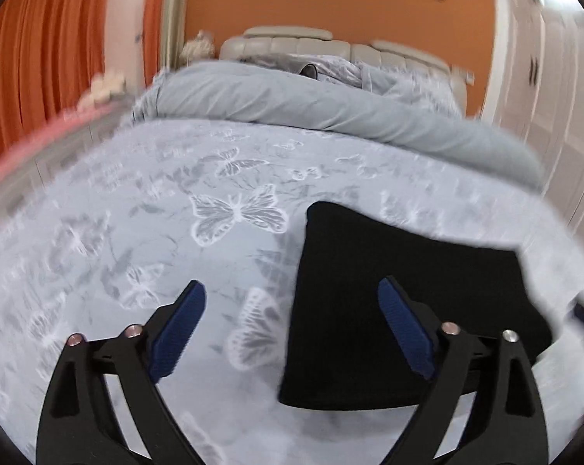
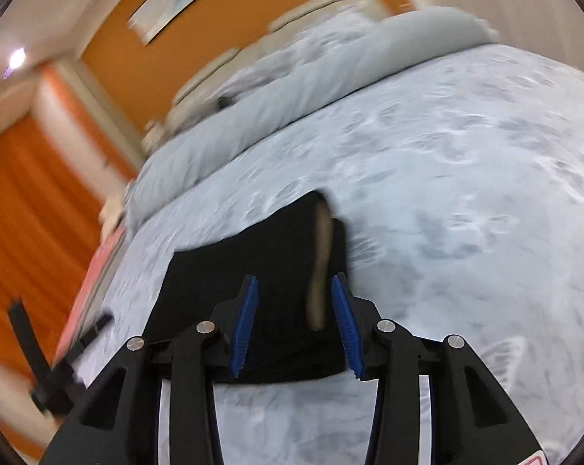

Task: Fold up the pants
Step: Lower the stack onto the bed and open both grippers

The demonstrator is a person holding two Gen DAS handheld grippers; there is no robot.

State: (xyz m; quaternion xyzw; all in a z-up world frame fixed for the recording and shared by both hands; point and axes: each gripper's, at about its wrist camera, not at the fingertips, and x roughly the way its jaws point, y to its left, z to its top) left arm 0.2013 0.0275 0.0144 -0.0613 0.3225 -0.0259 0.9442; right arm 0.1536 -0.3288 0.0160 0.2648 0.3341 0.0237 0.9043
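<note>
Black pants (image 1: 400,310) lie folded compactly on the butterfly-print bed (image 1: 144,232); left gripper (image 1: 292,329) gapes wide, right gripper (image 2: 295,310) half-spread, neither grasping. Folding looks finished; next probably smoothing or withdrawing.

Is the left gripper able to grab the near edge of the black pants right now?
Probably yes: the left gripper is open above the bedsheet, the black pants beside it, nothing between.
</note>
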